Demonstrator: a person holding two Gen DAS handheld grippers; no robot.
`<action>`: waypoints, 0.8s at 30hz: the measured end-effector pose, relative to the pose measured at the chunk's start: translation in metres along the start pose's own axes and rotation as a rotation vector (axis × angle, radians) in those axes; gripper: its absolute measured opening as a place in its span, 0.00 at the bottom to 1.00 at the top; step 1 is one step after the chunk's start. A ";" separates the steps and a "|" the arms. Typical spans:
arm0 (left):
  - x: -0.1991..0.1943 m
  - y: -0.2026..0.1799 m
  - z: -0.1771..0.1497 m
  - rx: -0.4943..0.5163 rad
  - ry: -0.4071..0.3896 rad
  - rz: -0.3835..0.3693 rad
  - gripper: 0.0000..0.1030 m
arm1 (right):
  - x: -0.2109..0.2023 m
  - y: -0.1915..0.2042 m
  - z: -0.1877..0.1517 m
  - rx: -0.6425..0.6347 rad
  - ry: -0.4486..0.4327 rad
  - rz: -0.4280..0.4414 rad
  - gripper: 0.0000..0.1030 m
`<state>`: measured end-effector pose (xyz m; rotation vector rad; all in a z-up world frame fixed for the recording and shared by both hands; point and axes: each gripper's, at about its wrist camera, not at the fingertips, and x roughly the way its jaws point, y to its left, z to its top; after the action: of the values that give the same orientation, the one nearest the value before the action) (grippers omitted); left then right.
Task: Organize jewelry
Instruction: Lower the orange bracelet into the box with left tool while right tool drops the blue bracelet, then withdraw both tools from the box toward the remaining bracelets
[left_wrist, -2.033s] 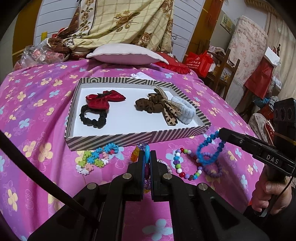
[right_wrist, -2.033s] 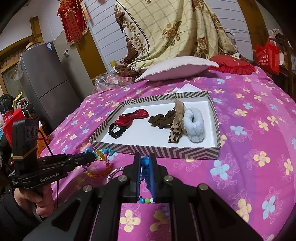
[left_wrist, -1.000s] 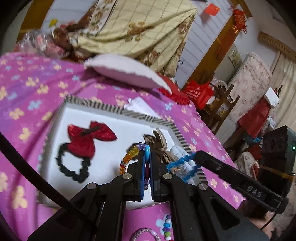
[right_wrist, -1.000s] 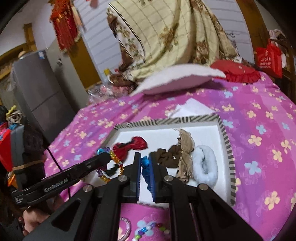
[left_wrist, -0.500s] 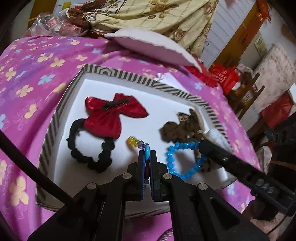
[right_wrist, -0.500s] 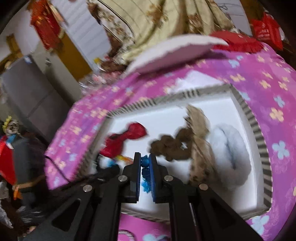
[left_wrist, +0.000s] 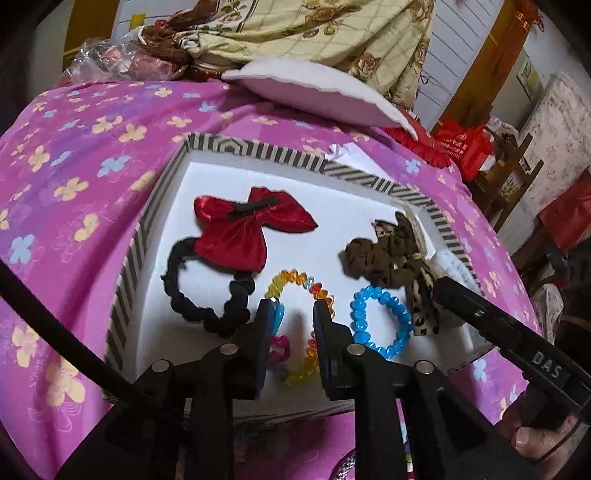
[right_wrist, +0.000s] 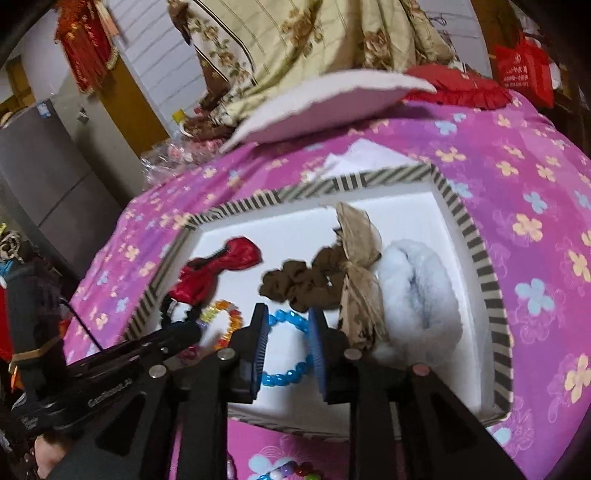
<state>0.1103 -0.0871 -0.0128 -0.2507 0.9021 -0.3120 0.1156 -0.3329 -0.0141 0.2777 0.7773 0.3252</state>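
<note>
A striped box with a white floor sits on the pink flowered bedspread. My left gripper is open over an orange and yellow bead bracelet lying in the box. My right gripper is open over a blue bead bracelet, also seen in the left wrist view. Both bracelets rest on the box floor near its front edge. The right gripper's arm crosses the left wrist view.
In the box lie a red bow on a black scrunchie, a brown leopard scrunchie and a pale blue fluffy scrunchie. More beaded bracelets lie on the bedspread in front of the box. A white pillow lies behind it.
Both grippers carried their bracelets from the bedspread over the box, lowered them and opened. The orange bracelet and the blue bracelet now lie loose on the box floor.
</note>
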 end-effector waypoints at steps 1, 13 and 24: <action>-0.003 -0.001 0.001 0.005 -0.011 0.001 0.02 | -0.007 0.001 0.000 -0.013 -0.018 0.009 0.24; -0.071 0.017 -0.025 0.048 -0.095 0.002 0.06 | -0.120 -0.035 -0.045 -0.012 -0.162 -0.081 0.59; -0.108 0.020 -0.082 0.096 -0.055 -0.019 0.06 | -0.122 -0.053 -0.098 -0.008 0.027 -0.176 0.59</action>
<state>-0.0151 -0.0353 0.0102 -0.1787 0.8288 -0.3634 -0.0270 -0.4163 -0.0224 0.1960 0.8209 0.1669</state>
